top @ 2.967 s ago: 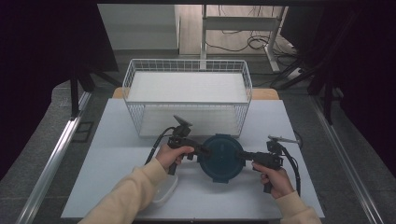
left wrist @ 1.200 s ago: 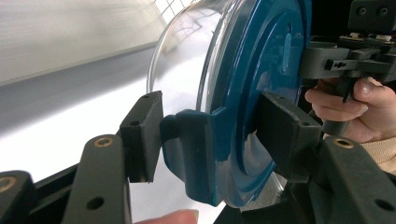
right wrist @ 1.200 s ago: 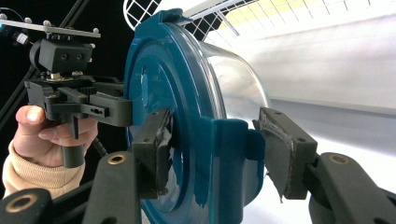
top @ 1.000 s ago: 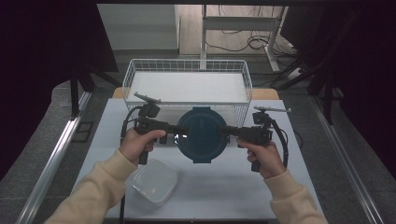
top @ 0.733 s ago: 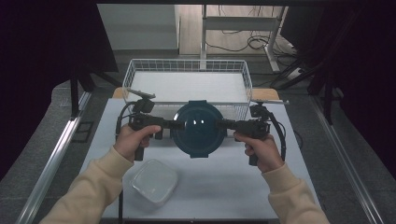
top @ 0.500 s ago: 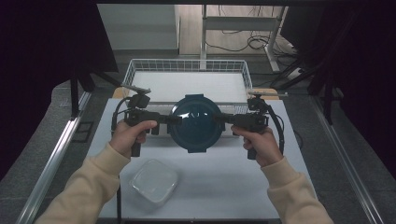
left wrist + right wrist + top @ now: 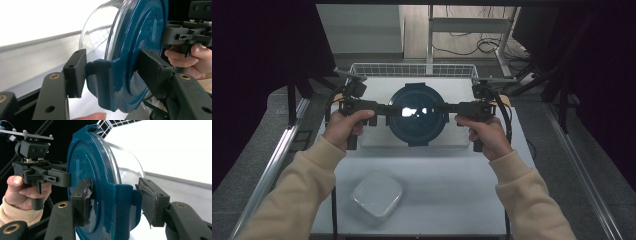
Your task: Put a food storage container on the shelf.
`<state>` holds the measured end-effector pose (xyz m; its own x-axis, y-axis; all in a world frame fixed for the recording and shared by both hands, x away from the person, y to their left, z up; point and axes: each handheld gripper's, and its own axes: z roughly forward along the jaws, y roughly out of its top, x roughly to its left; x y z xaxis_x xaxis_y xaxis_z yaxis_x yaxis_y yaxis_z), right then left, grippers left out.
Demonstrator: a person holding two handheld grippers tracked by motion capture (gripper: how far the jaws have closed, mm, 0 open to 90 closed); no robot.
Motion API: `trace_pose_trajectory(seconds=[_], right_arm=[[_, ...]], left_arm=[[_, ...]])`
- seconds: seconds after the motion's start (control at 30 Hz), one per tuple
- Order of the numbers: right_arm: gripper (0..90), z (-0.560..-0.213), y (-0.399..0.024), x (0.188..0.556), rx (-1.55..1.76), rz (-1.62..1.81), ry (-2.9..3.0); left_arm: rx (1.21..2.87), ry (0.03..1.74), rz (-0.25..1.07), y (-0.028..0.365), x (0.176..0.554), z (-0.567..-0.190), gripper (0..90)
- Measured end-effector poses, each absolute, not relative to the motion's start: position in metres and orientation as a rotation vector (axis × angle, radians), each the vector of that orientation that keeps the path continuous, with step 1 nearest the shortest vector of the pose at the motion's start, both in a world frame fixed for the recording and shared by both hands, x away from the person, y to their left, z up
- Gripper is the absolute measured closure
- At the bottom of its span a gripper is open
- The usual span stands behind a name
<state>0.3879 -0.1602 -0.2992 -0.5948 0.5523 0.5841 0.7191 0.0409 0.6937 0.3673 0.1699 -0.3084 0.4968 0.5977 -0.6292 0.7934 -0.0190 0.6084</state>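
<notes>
A round clear bowl with a dark blue clip lid [image 7: 418,114] hangs in the air above the white table [image 7: 452,190], in front of the wire basket [image 7: 412,70]. It is tilted, with the lid facing the high camera. My left gripper [image 7: 387,109] is shut on its left clip tab, and my right gripper [image 7: 448,107] is shut on the opposite tab. In the left gripper view the left gripper [image 7: 113,72] has its pads against the tab [image 7: 105,82] and the lid face. In the right gripper view the right gripper [image 7: 116,202] clamps the lid's rim [image 7: 120,202] the same way.
The white-lined wire basket stands at the back of the table, just beyond the lifted bowl. A small clear square container [image 7: 377,194] lies near the front left, beside the person's left sleeve [image 7: 297,190]. Black curtains close in both sides.
Both grippers have lifted the lidded bowl off the table and carried it away from the person toward the basket. The grip on both sides is unchanged.
</notes>
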Motion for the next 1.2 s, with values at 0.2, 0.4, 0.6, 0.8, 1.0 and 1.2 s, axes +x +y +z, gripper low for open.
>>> trace_pose_trajectory(seconds=[0.2, 0.4, 0.6, 0.8, 1.0, 1.2], right_arm=[[45.9, -0.294, -0.158, 0.397, -1.323, -1.604, -2.147], [45.9, -0.288, -0.157, 0.411, -1.325, -1.602, -2.149], [45.9, -0.284, -0.156, 0.424, -1.33, -1.599, -2.154], [45.8, -0.282, -0.155, 0.442, -1.347, -1.602, -2.145], [45.8, -0.285, -0.151, 0.462, -1.361, -1.58, -2.129], [45.7, -0.288, -0.142, 0.482, -1.378, -1.56, -2.131]], left_arm=[[1.712, 1.191, -0.226, 0.172, 0.379, -0.3, 41.4], [1.71, 1.182, -0.222, 0.173, 0.393, -0.296, 41.3], [1.725, 1.18, -0.217, 0.173, 0.408, -0.291, 41.0], [1.742, 1.186, -0.208, 0.172, 0.429, -0.287, 39.9], [1.757, 1.196, -0.223, 0.178, 0.449, -0.29, 39.9], [1.72, 1.219, -0.248, 0.186, 0.468, -0.299, 39.5]])
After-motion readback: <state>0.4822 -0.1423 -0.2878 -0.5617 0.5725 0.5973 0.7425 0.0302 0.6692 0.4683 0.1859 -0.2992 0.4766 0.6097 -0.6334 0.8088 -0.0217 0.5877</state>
